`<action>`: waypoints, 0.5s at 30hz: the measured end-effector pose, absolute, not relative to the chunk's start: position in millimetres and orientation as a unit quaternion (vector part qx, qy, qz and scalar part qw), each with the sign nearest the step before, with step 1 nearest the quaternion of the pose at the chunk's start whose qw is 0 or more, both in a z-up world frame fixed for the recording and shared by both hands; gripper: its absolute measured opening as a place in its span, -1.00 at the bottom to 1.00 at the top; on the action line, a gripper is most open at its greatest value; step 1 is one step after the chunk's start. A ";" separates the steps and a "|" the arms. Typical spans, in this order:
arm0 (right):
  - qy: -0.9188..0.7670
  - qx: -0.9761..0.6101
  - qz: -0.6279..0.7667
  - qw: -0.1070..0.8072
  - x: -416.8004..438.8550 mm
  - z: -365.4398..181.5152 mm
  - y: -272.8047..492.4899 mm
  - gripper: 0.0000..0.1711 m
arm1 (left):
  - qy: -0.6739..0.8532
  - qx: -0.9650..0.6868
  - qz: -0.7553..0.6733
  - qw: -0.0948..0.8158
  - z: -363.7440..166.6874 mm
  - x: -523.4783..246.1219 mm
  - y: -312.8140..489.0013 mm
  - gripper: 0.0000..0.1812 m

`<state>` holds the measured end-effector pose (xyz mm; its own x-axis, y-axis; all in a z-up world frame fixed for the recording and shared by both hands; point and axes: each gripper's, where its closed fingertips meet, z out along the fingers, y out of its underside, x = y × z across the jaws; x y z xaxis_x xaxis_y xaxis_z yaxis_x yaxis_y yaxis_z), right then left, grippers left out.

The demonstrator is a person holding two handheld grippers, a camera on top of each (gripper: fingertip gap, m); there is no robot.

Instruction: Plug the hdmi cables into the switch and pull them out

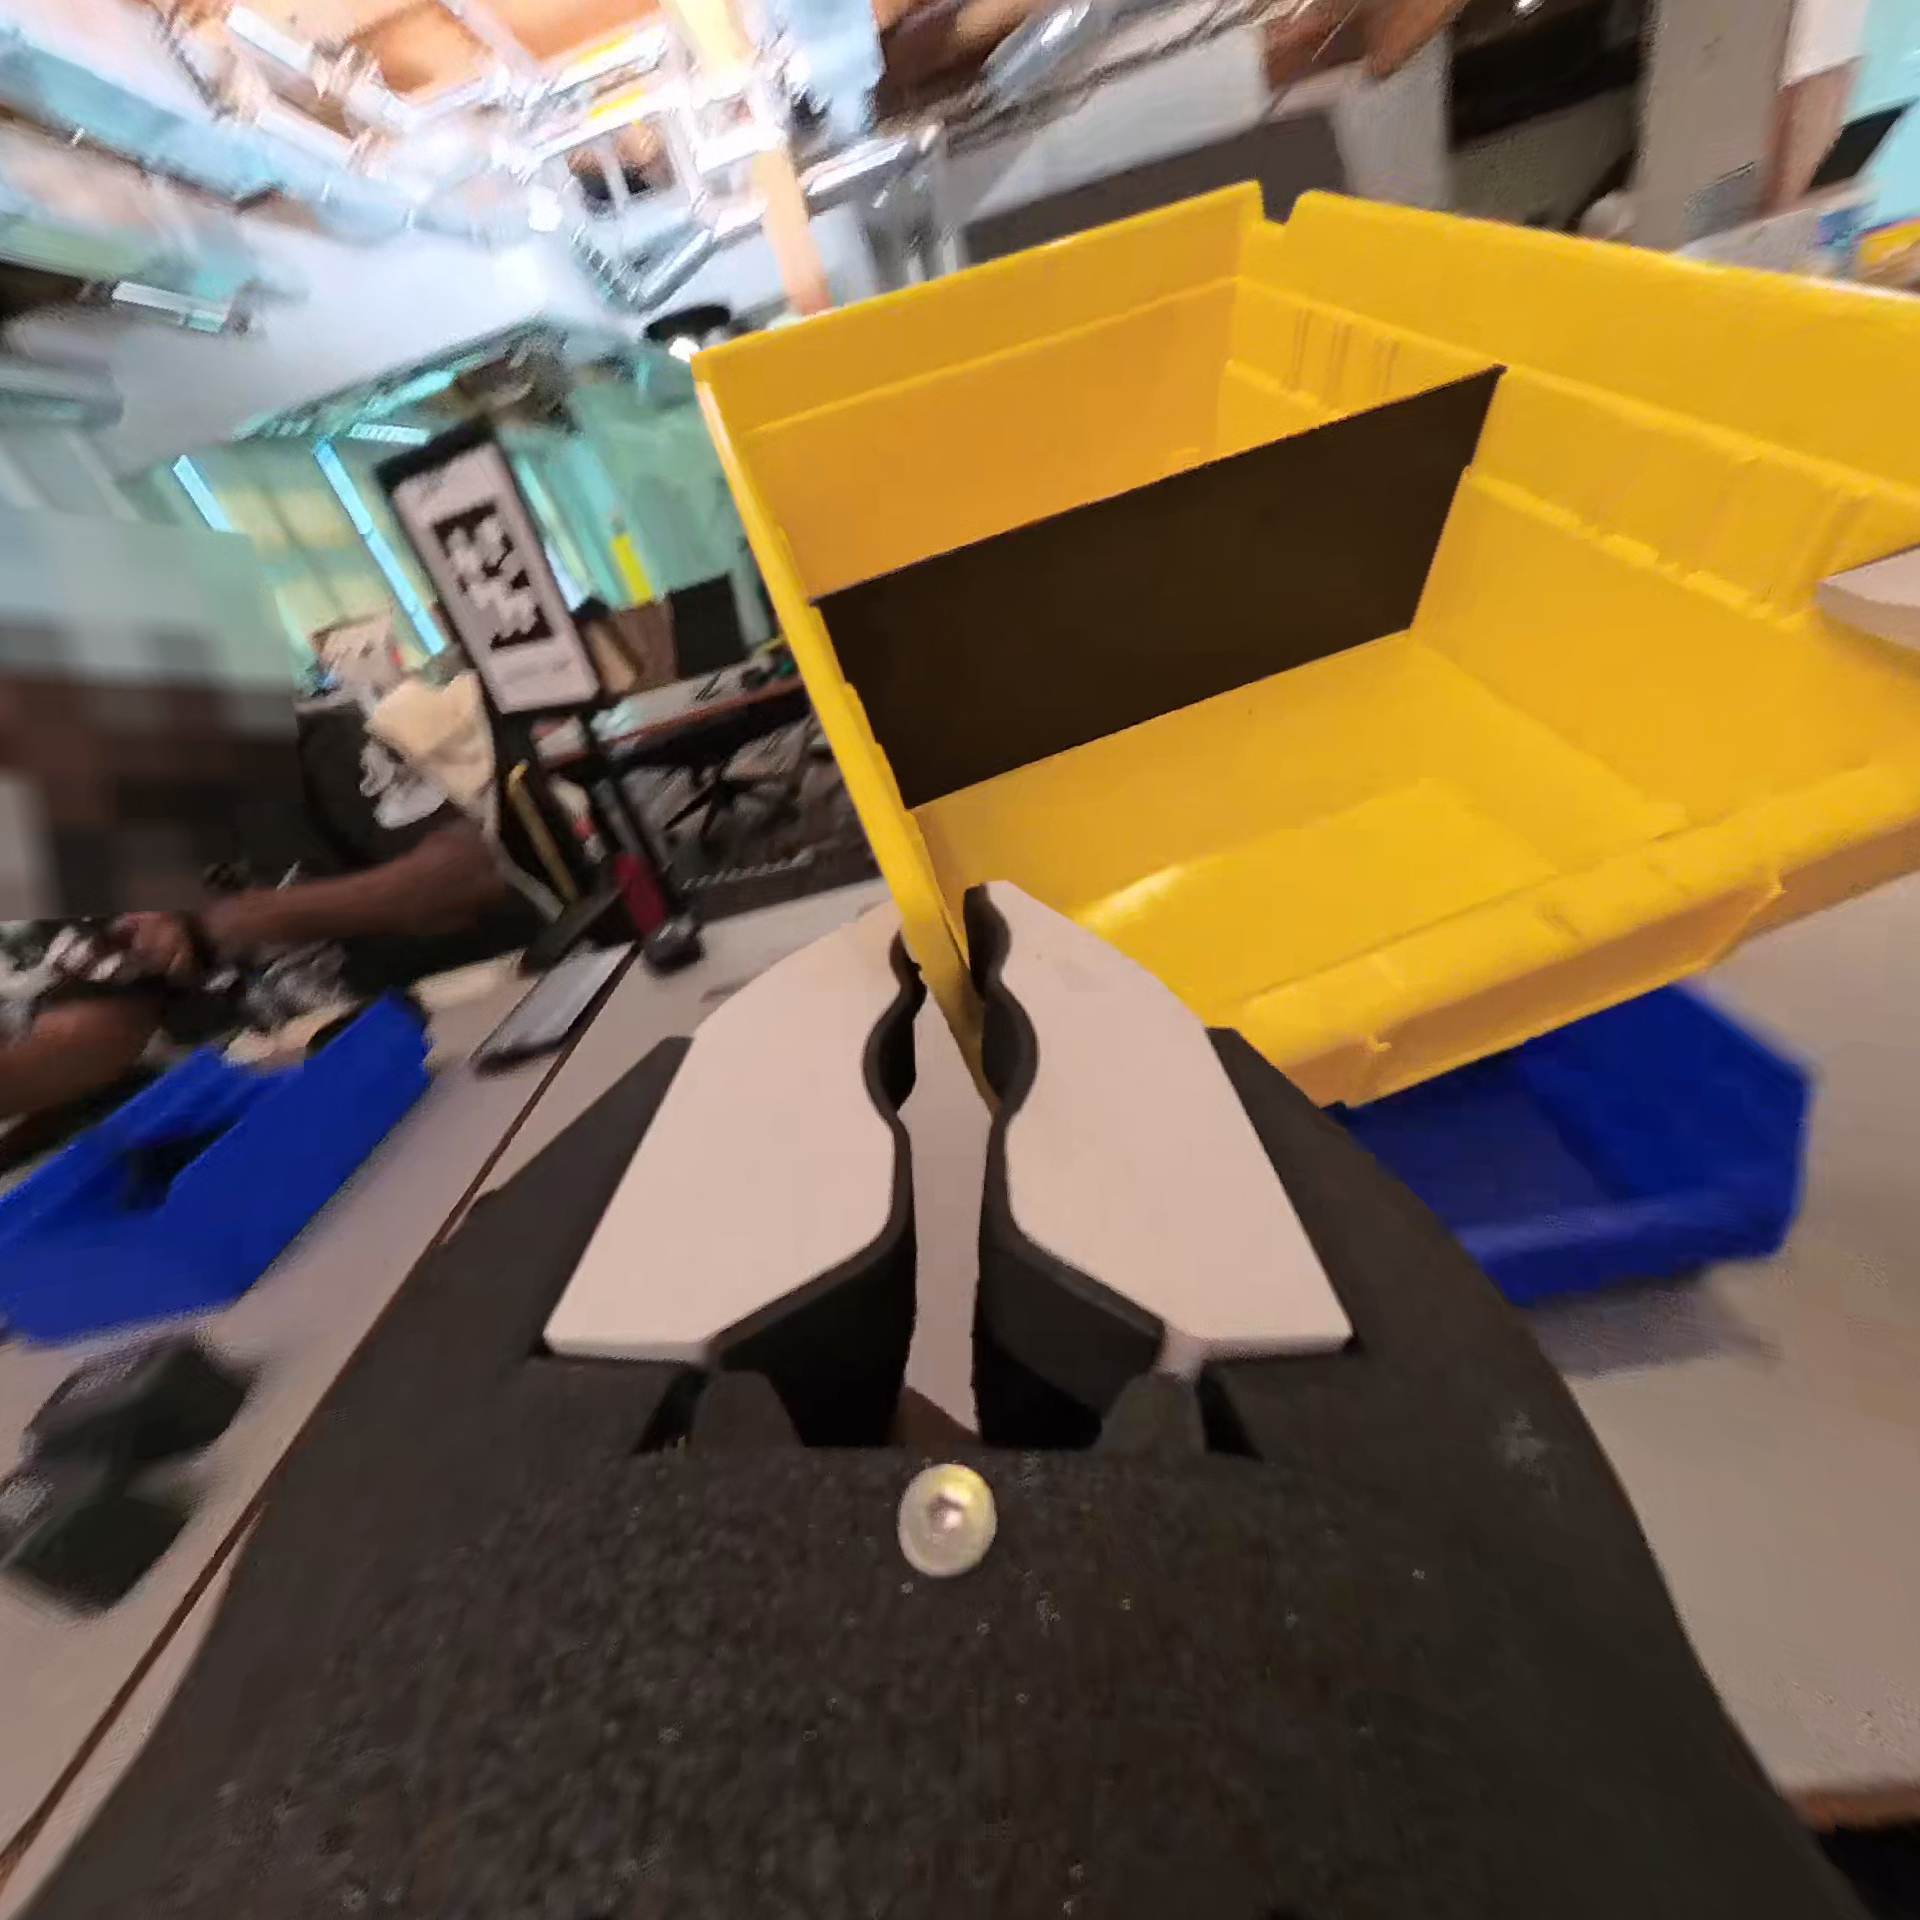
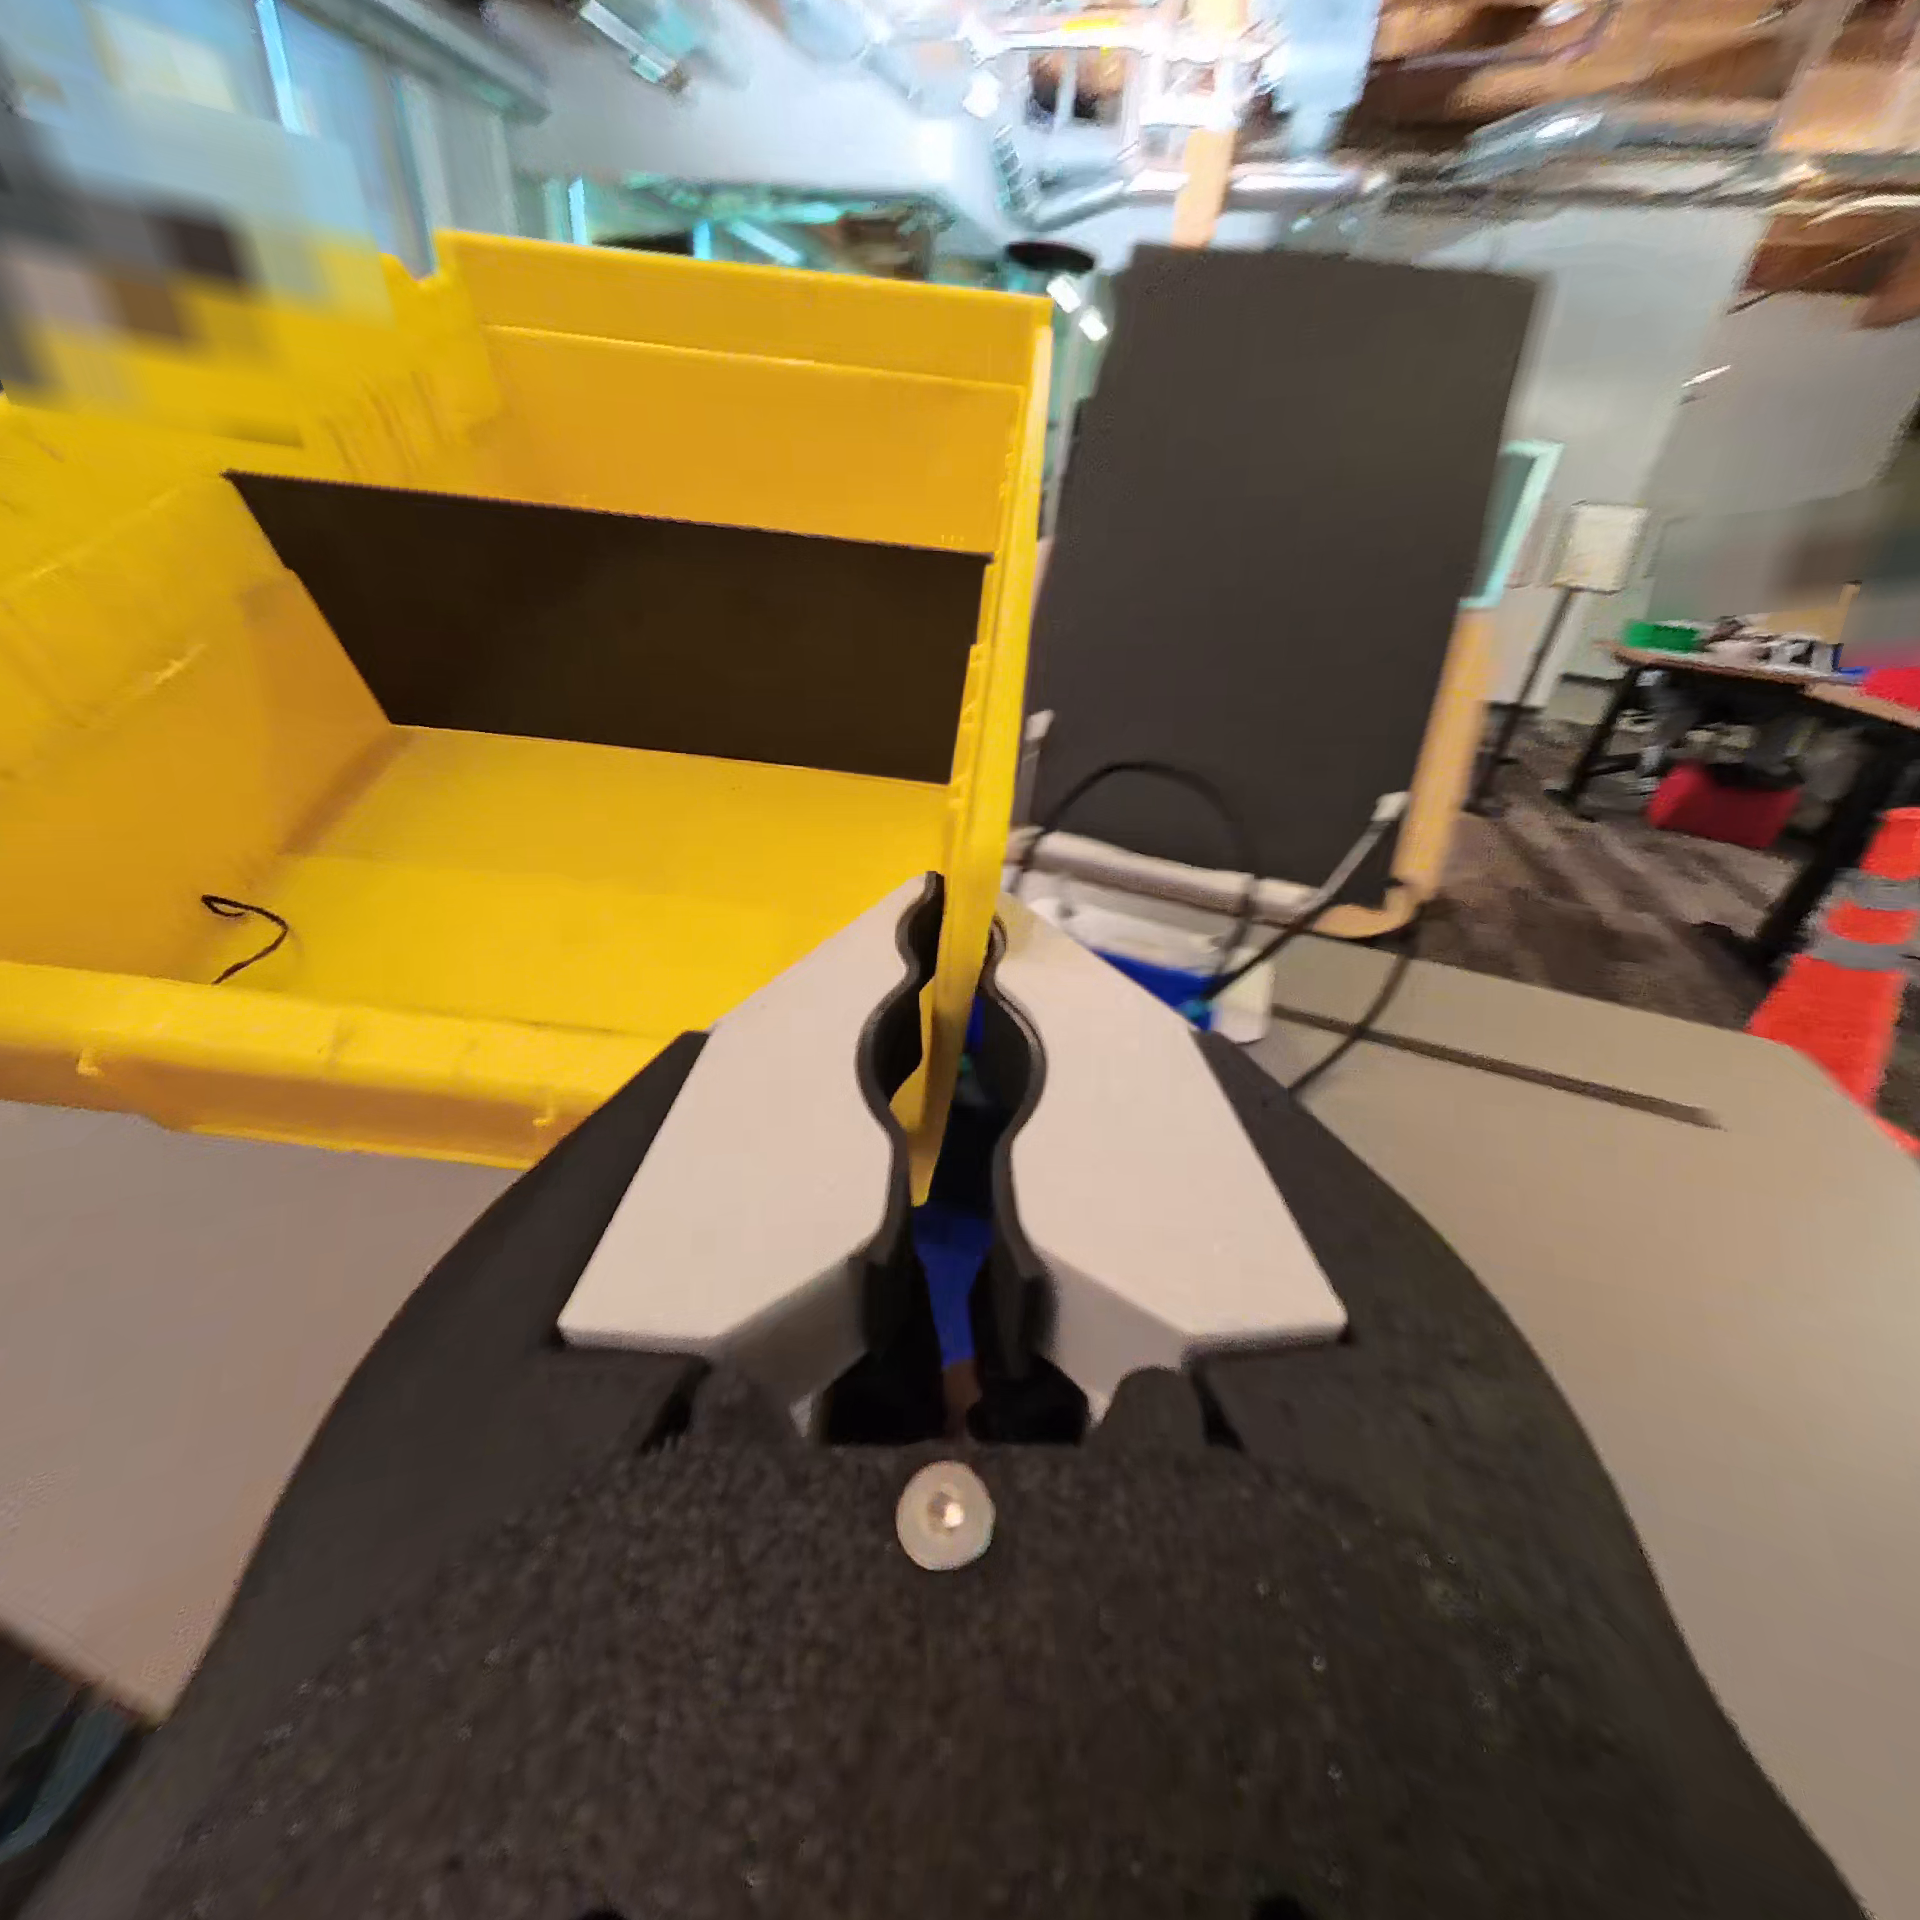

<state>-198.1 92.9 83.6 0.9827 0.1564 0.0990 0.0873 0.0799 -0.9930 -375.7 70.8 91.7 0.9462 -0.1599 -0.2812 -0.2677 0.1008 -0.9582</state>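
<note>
A yellow plastic bin (image 1: 1351, 831) with a black divider (image 1: 1143, 582) hangs tilted above the grey table (image 1: 1714, 1507), held from both sides. My left gripper (image 1: 940, 935) is shut on the bin's left side wall, which runs down between the pads. In the right wrist view the same yellow bin (image 2: 571, 831) fills the left half, and my right gripper (image 2: 966, 914) is shut on its right side wall. A short black thread (image 2: 244, 935) lies inside the bin. A black cable (image 2: 1351, 935) loops over the table beyond the right gripper, by a white box (image 2: 1236, 987).
A blue bin (image 1: 1558, 1143) sits on the table under the yellow one, and another blue bin (image 1: 208, 1143) stands at the left. A dark object (image 1: 104, 1455) lies at the near left. A person (image 1: 312, 904) sits at the left. An orange cone (image 2: 1849, 956) stands at the far right. The gap from one gripper's tips to the other's is roughly 20 cm.
</note>
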 end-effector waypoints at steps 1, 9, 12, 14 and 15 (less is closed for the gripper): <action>-0.075 -0.670 0.016 0.738 -172.0 95.0 90.8 -0.98 | 0.168 -0.660 0.022 0.732 105.4 -350.1 77.7 -0.93; 0.054 -0.672 -0.096 0.732 79.5 102.6 84.1 -0.97 | 0.261 -0.627 -0.069 0.730 105.2 -96.0 112.2 -0.93; 0.112 -0.702 -0.096 0.697 168.0 61.4 82.3 -0.96 | 0.282 -0.657 -0.101 0.692 43.7 -9.9 118.4 -0.91; 0.104 -0.736 -0.112 0.660 212.1 19.9 83.5 -0.97 | 0.290 -0.688 -0.116 0.655 -1.4 30.7 122.9 -0.91; 0.099 -0.755 -0.108 0.639 227.9 -4.6 85.1 -0.98 | 0.294 -0.703 -0.117 0.637 -22.2 45.2 125.9 -0.92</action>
<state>227.9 85.1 -4.6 0.9570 -0.2879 0.0359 -0.0124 -0.1640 -0.9864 45.2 125.9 -22.2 0.8004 -0.5616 -0.2098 -0.2643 -0.0164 -0.9643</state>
